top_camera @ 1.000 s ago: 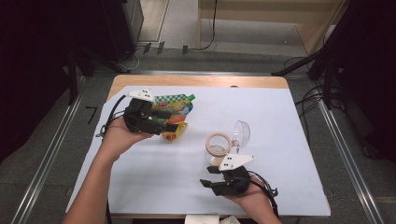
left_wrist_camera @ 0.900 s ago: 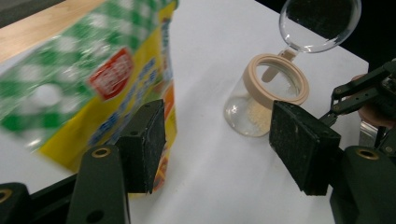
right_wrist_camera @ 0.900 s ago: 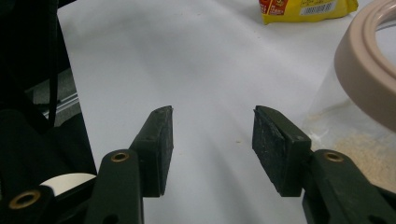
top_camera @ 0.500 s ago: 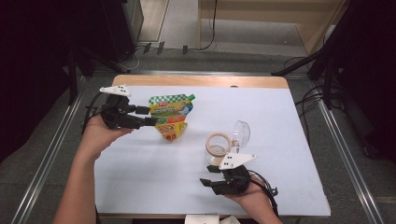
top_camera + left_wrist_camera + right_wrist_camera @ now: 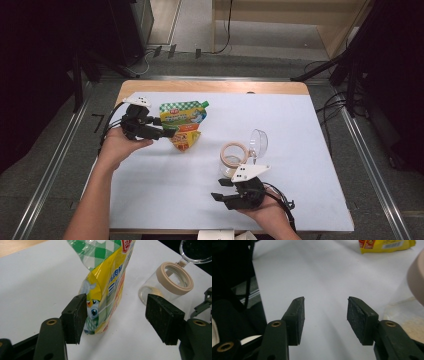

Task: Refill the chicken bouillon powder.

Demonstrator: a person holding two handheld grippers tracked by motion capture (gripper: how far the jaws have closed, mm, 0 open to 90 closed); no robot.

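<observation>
High view shows the left tongs held level at the left side of the desk, tips at the edge of a yellow and green pouch. The pouch stands on the white cover, and from above I cannot tell whether a pad touches it. Left gripper view is clearer: the jaws stand apart and have just been opening further, with the pouch between them, its edge right against the left pad while the right pad is well clear. The pouch's top is cut off by the frame, and its print is too small to read.

Near the middle of the desk stands a clear jar with a tan rim, its clear lid tipped up behind it. Glare hides what lies at its bottom. The right tongs rest just in front of the jar; in the right gripper view the jaws are apart with bare desk between them, and the jar's rim is a blur at the right edge.
</observation>
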